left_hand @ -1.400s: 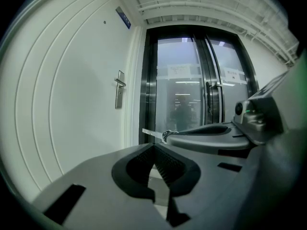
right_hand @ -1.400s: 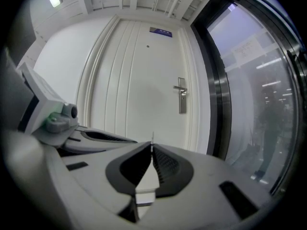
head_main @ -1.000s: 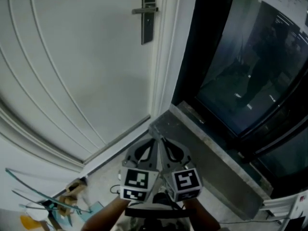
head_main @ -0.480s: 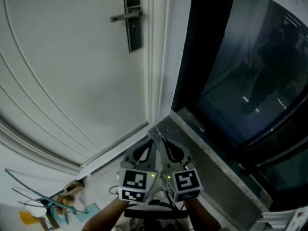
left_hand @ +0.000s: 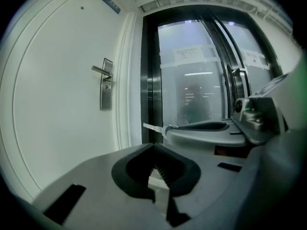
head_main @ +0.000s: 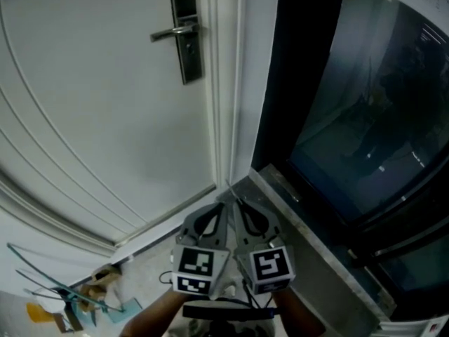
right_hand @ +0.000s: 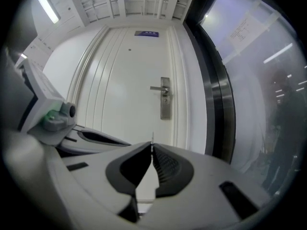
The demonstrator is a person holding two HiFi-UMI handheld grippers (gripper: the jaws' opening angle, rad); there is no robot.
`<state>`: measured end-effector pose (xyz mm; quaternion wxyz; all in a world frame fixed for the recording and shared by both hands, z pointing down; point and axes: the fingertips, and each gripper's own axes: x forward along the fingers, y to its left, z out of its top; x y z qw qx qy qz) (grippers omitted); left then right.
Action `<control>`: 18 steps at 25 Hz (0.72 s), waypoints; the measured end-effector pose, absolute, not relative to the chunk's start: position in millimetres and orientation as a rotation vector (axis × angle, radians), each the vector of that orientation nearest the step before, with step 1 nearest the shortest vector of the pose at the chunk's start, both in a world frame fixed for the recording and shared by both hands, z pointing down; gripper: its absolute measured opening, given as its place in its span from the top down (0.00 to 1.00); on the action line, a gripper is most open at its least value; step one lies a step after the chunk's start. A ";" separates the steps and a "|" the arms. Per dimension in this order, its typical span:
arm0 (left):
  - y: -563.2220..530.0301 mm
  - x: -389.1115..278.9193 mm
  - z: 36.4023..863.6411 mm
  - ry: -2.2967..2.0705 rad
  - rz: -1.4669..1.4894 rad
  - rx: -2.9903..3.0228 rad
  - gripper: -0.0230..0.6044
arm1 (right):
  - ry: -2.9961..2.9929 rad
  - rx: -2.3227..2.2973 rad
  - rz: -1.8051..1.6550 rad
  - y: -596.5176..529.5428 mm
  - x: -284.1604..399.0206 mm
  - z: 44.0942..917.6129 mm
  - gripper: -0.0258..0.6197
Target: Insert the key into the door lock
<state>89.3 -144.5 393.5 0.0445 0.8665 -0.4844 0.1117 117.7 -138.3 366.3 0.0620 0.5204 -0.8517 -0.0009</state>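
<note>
Change: the silver door lock plate with lever handle (head_main: 186, 34) sits lower and further left in the head view than a second ago, with its top edge now in frame. The left gripper (head_main: 222, 206) and right gripper (head_main: 236, 205) stay at bottom centre.
Key: the thin silver key (left_hand: 152, 127) is clamped in the right gripper's fingers. Its blade pokes past the tips towards the door, well apart from the lock.
Left fingers: pressed together with nothing between them, just beside the right gripper.
Room: a white panelled door (head_main: 105, 118) fills the left. A dark glass panel (head_main: 365, 104) fills the right, with a grey stone ledge (head_main: 316, 230) below it.
Hard to make out: the keyhole is too small to see. The blue and yellow scraps on the floor (head_main: 77, 300) at lower left cannot be identified. The person's forearms (head_main: 151, 318) are cut off by the bottom edge.
</note>
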 end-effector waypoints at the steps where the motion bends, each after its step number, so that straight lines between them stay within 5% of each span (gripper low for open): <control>1: -147.0 88.9 393.0 -1.482 0.338 2.648 0.96 | -2.576 1.569 -0.007 -140.7 117.2 365.7 0.93; 18: -254.3 70.1 375.5 -1.423 0.270 2.701 0.96 | -2.444 1.547 -0.222 -241.2 94.6 345.6 0.93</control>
